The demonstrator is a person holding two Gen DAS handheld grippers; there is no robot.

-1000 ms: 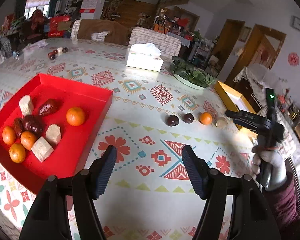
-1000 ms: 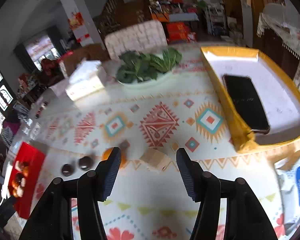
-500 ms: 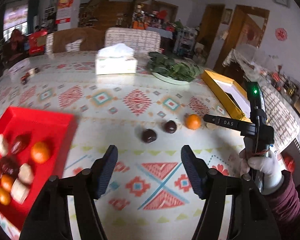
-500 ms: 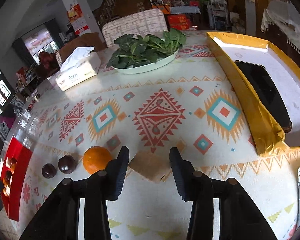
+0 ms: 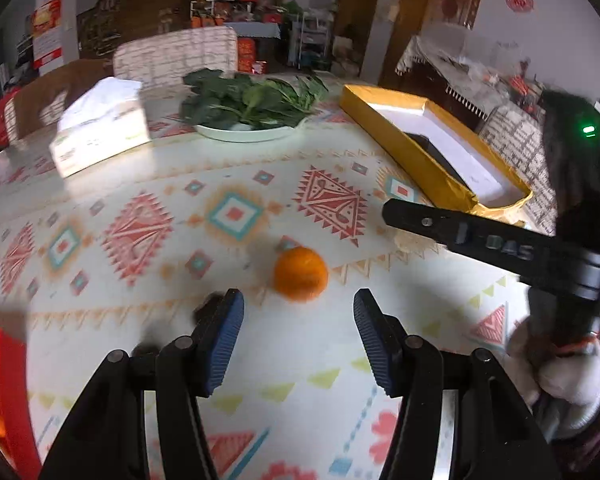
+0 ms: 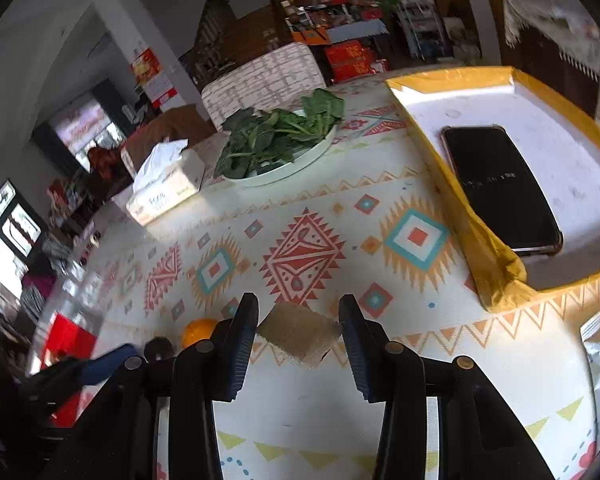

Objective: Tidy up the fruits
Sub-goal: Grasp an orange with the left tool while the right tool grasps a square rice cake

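Presently grips a tan chunk [image 6: 300, 334] in the right tool [image 6: 298, 308], having just closed the jaws onto it, clamped by a pad on either side. Hard to tell from this angle whether lifted clear of the surface [image 6: 300, 420] or not. Keeps it toward the right edge, just beside the near corner of the yellow box [image 6: 496, 276]. Probably picks this piece as the one lying farthest from the red tray [image 6: 66, 340] at the left edge, likely the place for gathered fruit.

Meanwhile aims the left tool [image 5: 298, 312] at the orange [image 5: 300, 274], with jaws apart and nothing between them, though just narrowed, presumably to suit the fruit's width. Leaves the orange on the surface just beyond the fingertips, roughly midway between tray and box. Partly hides a dark fruit [image 5: 208, 308], blurred, behind the left finger. Seems set to work both pieces at once, one per tool, to save a trip across the surface.
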